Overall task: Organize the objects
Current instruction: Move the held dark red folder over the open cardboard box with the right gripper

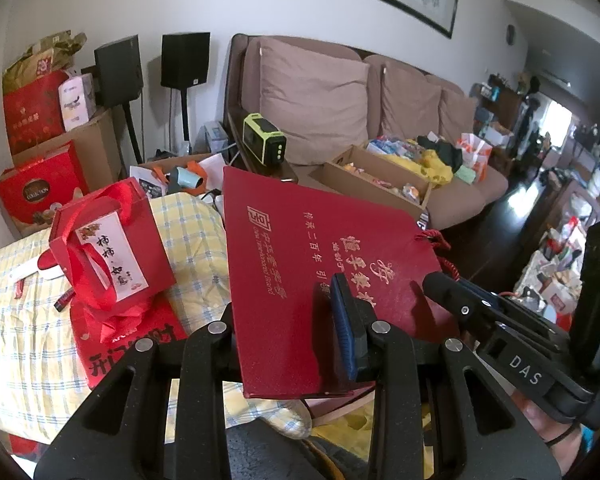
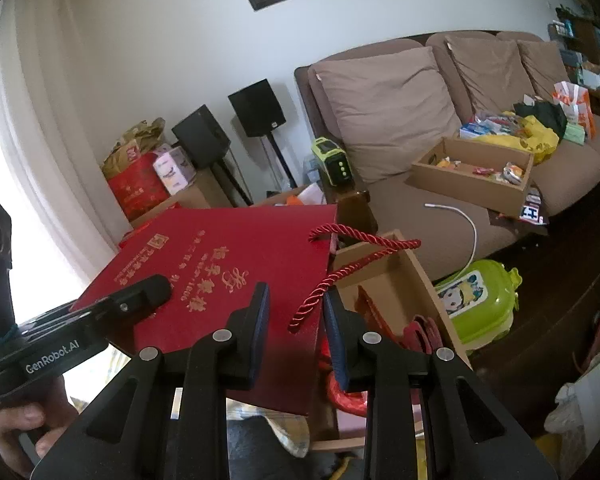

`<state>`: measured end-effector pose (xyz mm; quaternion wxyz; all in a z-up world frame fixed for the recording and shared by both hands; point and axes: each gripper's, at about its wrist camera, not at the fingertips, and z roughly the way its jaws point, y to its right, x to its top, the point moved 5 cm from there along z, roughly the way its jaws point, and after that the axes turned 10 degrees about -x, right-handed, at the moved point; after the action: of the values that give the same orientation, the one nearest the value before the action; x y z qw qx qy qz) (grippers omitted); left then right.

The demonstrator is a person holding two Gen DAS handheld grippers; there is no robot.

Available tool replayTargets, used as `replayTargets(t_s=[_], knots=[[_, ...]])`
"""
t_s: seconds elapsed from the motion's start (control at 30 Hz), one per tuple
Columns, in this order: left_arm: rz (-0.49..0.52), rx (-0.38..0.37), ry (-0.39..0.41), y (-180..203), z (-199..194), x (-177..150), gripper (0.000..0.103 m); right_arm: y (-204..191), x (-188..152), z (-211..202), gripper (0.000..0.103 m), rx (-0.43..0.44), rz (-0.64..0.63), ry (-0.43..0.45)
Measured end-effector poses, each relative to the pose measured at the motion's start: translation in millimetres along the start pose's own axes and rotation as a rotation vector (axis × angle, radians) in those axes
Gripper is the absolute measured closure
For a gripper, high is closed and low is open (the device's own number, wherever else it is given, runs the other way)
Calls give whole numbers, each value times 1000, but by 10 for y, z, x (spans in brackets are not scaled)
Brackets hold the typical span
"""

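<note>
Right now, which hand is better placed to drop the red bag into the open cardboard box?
Probably right: the cardboard box sits just beyond the right tongs, beside the red bag's rope-handle edge. The left tongs clamp the bag's opposite side, away from it.

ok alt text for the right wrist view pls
A flat red paper gift bag with gold lettering is held up by two claws: the right claw at its top edge by the twisted red rope handle, the left claw at its left side. Behind it are a brown sofa carrying a snack-filled cardboard box, and two black speakers.
</note>
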<state>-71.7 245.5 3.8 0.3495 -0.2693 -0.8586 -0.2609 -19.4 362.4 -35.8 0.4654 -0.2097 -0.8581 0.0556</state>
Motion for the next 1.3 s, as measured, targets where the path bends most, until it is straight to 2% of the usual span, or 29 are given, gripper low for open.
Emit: replayTargets(t_s=[1.3], knots=[[-35, -52, -80, 88, 469, -77, 73, 399, -13, 140, 75, -72, 54, -23]])
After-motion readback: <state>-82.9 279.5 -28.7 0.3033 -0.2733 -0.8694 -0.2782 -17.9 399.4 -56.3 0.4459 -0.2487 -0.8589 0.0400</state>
